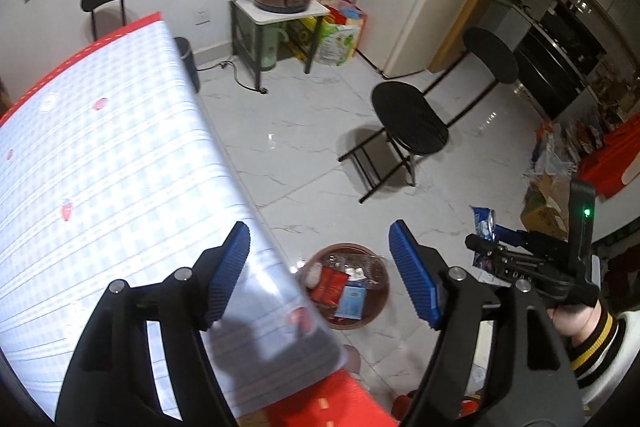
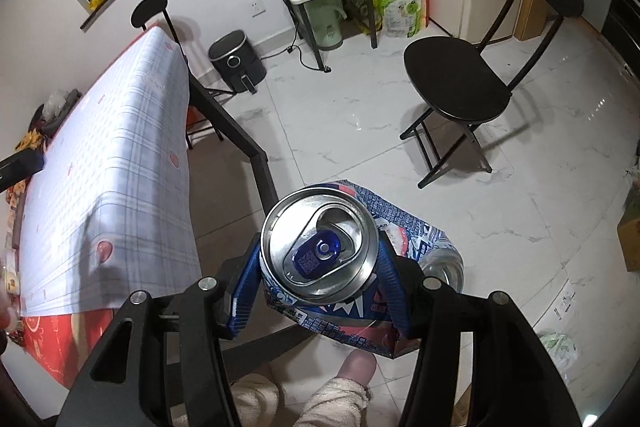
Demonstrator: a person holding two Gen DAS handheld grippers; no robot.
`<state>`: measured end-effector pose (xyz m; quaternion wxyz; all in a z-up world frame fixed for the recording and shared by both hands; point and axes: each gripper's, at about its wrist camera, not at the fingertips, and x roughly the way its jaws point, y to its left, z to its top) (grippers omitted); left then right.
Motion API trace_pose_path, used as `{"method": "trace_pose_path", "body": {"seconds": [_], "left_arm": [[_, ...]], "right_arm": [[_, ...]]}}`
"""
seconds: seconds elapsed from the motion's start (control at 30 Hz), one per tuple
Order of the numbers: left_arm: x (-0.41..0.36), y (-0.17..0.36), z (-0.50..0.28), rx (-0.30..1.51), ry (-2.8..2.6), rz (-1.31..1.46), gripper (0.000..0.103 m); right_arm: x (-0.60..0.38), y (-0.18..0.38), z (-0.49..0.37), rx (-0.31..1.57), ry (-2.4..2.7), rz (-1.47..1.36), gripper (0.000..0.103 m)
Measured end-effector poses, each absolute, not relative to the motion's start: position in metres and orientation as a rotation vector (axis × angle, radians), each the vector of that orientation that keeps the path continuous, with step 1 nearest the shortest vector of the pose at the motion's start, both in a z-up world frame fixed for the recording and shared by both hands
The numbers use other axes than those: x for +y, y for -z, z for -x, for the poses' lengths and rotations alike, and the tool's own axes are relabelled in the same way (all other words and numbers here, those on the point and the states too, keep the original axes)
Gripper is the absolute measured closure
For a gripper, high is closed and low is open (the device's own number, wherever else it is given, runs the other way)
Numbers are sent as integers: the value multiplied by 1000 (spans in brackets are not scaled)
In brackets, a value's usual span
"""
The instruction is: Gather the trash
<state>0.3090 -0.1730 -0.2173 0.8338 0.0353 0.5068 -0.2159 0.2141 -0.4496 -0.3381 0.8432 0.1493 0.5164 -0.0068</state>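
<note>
Left tongs point(image 1: 320, 275): blue ribbed pads spread wide with nothing between them, held above the near right corner of the surface point(image 1: 100, 187), which is draped in a pale checked cloth. Between and beyond the pads, on the marble floor, stands a round brown bin point(image 1: 374, 311) holding a red packet point(image 1: 330, 285), a blue packet point(image 1: 352, 301) and clear wrappers.

Right tongs point(image 2: 320, 267): pads clamped on either side of an opened blue drink can point(image 2: 320, 251), its silver top and blue pull tab facing the camera. The can sits in a blue printed carton point(image 2: 404, 223) beside a second can point(image 2: 444, 269). In the left wrist view the right tongs hold this load to the right of the bin, above the floor.
</note>
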Motion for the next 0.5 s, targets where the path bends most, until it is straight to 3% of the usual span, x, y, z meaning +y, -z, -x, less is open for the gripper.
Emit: {"method": "trace_pose_path", "body": {"seconds": [0.43,0.5], "left_arm": [[-129,202,-309,1039,387,-67,29],[-126,196,-306,1023,388,-73,29]], "right_arm": [[-441,316,-221,1065,49,-254,43],[-440,303,-217,1040,55,-239,36]]}}
